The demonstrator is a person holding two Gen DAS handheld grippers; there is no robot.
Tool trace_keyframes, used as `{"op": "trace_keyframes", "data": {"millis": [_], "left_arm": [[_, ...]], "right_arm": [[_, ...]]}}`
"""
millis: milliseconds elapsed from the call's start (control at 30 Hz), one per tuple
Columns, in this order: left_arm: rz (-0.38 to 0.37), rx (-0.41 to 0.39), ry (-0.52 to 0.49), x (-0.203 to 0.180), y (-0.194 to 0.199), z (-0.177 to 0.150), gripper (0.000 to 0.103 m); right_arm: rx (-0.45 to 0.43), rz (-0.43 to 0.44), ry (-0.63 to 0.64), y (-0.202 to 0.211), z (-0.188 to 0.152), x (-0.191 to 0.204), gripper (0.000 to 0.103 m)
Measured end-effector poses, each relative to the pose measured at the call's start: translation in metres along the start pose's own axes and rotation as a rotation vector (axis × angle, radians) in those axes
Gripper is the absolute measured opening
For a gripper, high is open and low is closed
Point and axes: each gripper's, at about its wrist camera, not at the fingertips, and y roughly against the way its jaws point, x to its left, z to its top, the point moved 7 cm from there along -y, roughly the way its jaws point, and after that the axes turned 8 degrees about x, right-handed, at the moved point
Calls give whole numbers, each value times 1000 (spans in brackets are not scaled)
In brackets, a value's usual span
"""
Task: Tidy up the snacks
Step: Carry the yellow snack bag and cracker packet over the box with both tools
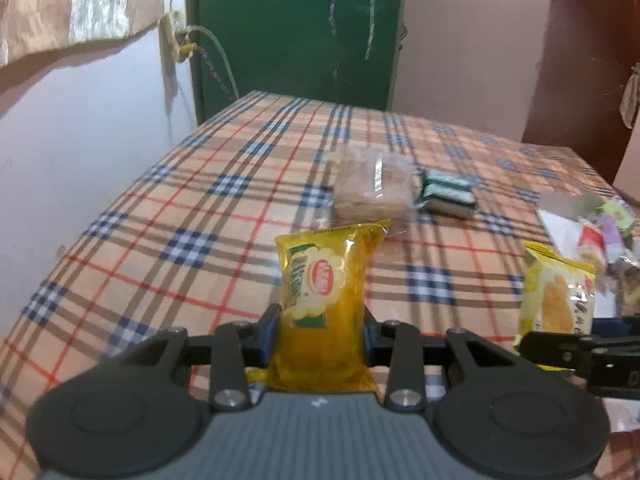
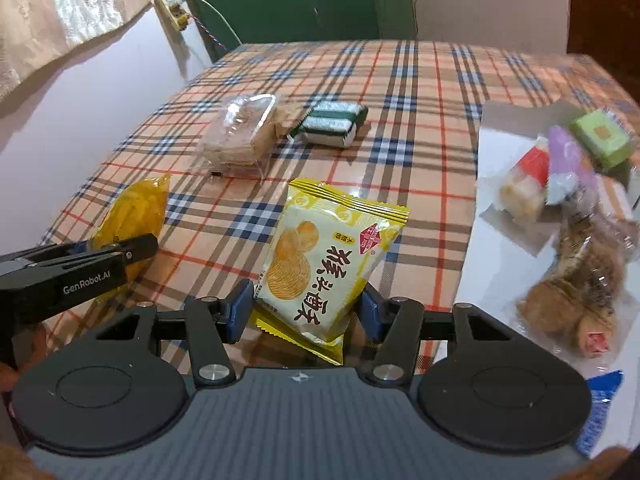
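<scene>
Left wrist view: left gripper (image 1: 320, 334) has its jaws nearly closed, clamped on an amber-yellow snack packet (image 1: 325, 300) that stands upright between the blue pads, lifted clear of the plaid tabletop (image 1: 200, 220). Further back on the cloth, a clear bag of biscuits (image 1: 374, 190) lies just beside a green-and-white twin pack (image 1: 448, 192). At far right the right gripper (image 1: 576, 350) holds a pale yellow chip bag (image 1: 558, 292); behind it is a blurred heap of mixed snacks (image 1: 608, 236) on a white sheet. Green door (image 1: 296, 28) and wall socket (image 1: 176, 40) at back.

Right wrist view: right gripper (image 2: 306, 310) has jaws partly closed, pads pressing both sides of the pale yellow chip bag (image 2: 320, 256), which is tilted and held off the tabletop (image 2: 420, 128). At left the left gripper (image 2: 120, 256) carries the amber-yellow snack packet (image 2: 128, 216). Clear bag of biscuits (image 2: 240, 132) and green-and-white twin pack (image 2: 332, 122) sit near each other mid-table. At right, on a white sheet (image 2: 504, 128): a green box (image 2: 602, 142), a purple wrapper (image 2: 568, 160), a red-and-white packet (image 2: 524, 184) and a bag of brown pastries (image 2: 576, 280). A blue wrapper (image 2: 600, 408) lies at the lower right edge.
</scene>
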Motion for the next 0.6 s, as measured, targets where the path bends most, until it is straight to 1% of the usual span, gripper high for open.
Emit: {"op": "trace_keyframes", "data": {"millis": [200,300,600], "left_arm": [[-28,-50,-5,-18,30,7,36],[-27,-76,-19,-28,46,10,36],[-45,-119,-30,-48,77,15,36]], "right_arm": [[-66,-36,40,30,3,5,68],[-94,-49,43,47,3,5,68],[-172,-76,41,96,-6,0,68]]}}
